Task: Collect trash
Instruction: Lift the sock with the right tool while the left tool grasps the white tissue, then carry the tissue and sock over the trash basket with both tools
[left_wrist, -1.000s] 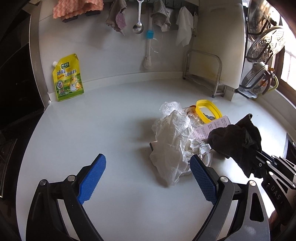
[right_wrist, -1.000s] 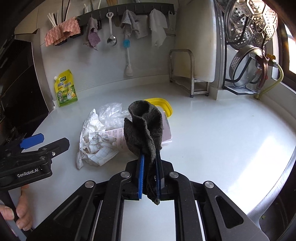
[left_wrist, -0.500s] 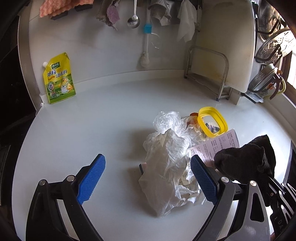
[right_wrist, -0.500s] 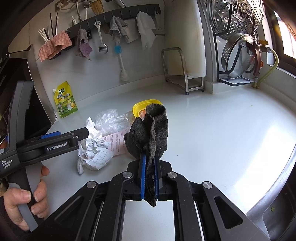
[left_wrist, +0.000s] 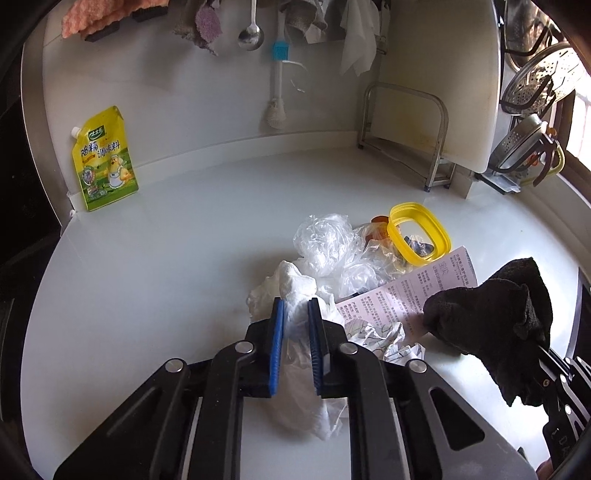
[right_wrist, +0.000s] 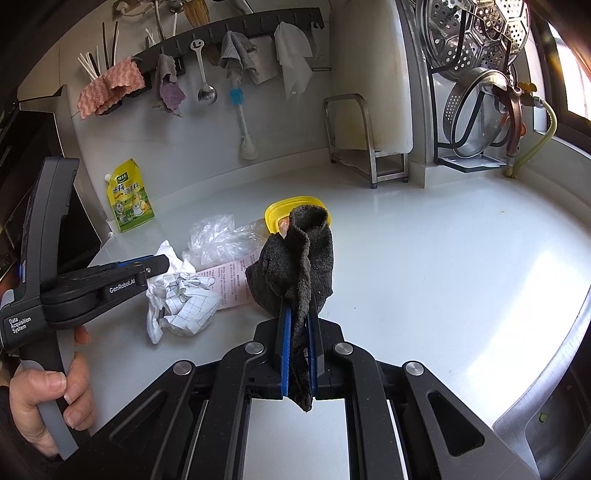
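Trash pile on the white worktop (left_wrist: 155, 280): crumpled white tissue (left_wrist: 295, 291) pinched in blue tongs, crinkled clear plastic bag (left_wrist: 325, 240) behind it, pink printed leaflet (left_wrist: 406, 295) flat, balled grid paper (right_wrist: 188, 299), yellow lid ring (left_wrist: 419, 232). Dark sock (right_wrist: 299, 258) held up.

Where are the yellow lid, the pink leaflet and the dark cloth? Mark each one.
yellow lid (left_wrist: 441, 230): left wrist view, on its right rim.
pink leaflet (left_wrist: 413, 291): left wrist view, on its printed middle.
dark cloth (right_wrist: 306, 254): right wrist view, on the bunched part above the pads.
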